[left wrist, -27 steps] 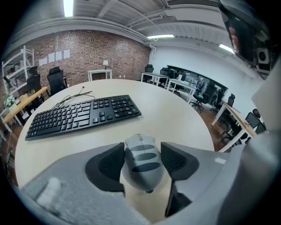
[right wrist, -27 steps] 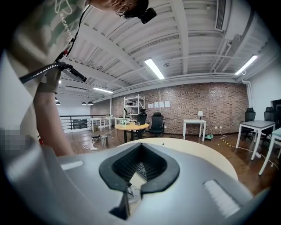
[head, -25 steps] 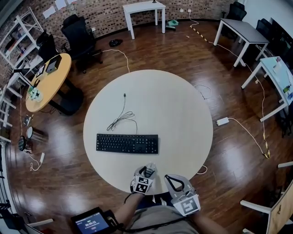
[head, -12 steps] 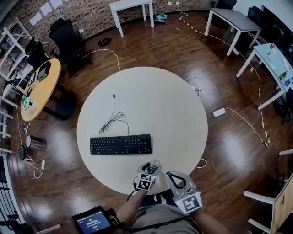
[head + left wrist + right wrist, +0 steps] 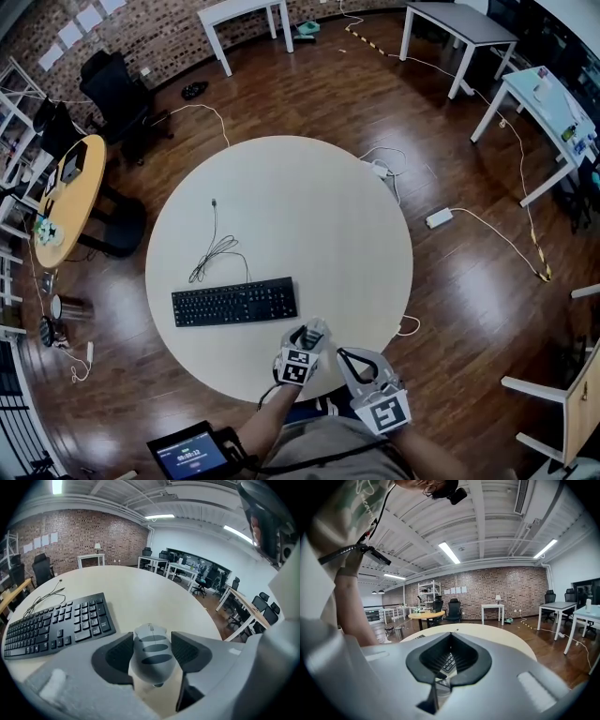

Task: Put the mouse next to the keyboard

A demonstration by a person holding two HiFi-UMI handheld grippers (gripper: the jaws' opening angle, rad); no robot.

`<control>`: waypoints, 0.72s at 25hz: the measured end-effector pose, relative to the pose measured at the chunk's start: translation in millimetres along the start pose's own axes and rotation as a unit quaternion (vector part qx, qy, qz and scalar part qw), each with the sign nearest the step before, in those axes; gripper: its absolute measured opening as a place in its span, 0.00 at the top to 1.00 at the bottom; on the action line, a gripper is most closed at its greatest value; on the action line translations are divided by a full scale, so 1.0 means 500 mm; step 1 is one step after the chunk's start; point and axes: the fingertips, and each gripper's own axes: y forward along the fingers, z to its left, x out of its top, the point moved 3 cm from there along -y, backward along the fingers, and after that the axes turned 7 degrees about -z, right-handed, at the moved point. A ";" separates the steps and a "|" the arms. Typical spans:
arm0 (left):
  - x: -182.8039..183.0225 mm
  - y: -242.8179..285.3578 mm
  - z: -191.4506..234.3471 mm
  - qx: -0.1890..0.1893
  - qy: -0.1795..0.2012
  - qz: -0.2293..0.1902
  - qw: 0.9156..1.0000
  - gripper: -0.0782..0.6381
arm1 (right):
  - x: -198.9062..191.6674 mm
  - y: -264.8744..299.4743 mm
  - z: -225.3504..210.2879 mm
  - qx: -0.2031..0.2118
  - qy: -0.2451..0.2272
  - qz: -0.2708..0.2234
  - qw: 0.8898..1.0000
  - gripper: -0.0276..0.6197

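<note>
One round pale table (image 5: pixel 309 206) fills the middle of the room on a dark wood floor. Black keyboard (image 5: pixel 234 302) lies flat on its near-left part, its thin cable (image 5: pixel 214 251) looped loosely on the tabletop behind it. Right gripper (image 5: pixel 344 356) hangs at the table's near edge, beside the person's body; jaw tips pressed together, nothing between them. Left gripper (image 5: pixel 151 645) sits just left of it, over the near rim, jaws clamped on either side of a grey mouse (image 5: pixel 151 651). Mouse is off the keyboard's right end, clearly apart from it.
</note>
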 end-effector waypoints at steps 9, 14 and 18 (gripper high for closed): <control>0.048 0.052 -0.011 -0.011 0.003 -0.002 1.000 0.53 | -0.007 0.006 -0.044 -0.002 0.000 0.004 1.000 0.95; 0.075 0.080 -0.013 -0.024 0.014 0.000 1.000 0.53 | -0.015 0.010 -0.078 -0.010 0.002 0.011 1.000 0.95; 0.093 0.096 -0.002 -0.024 0.019 0.002 1.000 0.53 | -0.017 0.016 -0.104 -0.017 0.005 0.003 1.000 0.95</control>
